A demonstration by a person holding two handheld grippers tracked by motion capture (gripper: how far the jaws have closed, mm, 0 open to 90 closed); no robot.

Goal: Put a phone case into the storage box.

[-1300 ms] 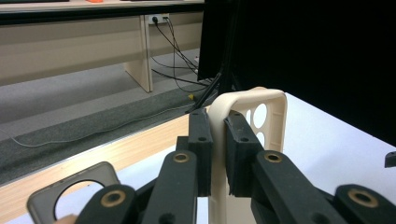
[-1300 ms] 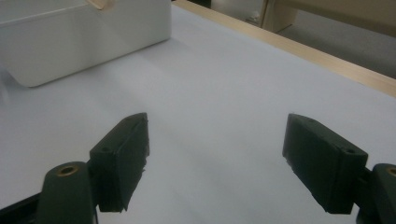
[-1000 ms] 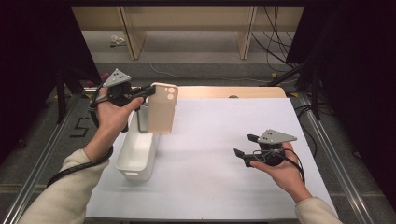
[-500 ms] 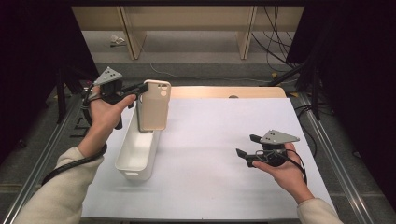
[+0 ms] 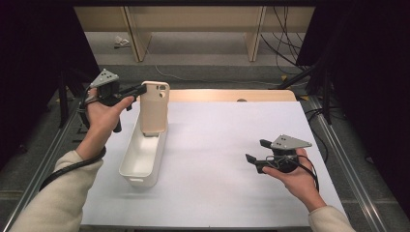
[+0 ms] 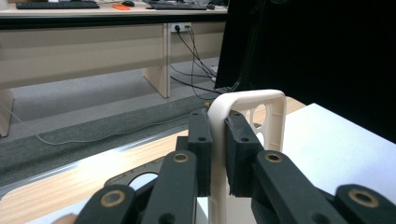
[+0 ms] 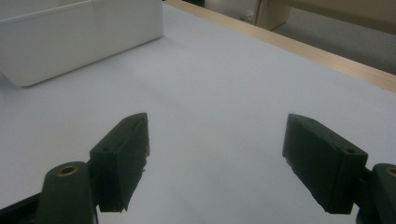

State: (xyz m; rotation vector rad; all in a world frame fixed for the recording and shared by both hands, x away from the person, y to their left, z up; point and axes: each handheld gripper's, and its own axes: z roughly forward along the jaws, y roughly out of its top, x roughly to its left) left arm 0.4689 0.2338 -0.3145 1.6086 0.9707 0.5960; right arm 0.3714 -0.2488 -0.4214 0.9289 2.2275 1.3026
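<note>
White sheeting covers the surface (image 5: 217,183), above which the right tool (image 5: 255,158) hovers near the front right, its jaws spread wide with nothing between them. Farther back at the left, a white rectangular bin (image 5: 143,159) lies lengthwise on the surface. Above the bin's far end, the left tool (image 5: 140,90) grips the upper edge of a beige phone case (image 5: 153,108), upright, its lower end inside the bin.

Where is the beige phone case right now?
In the high view the phone case stands upright at left, clamped at its upper edge by the left gripper, its lower end over the far end of the white bin.
</note>
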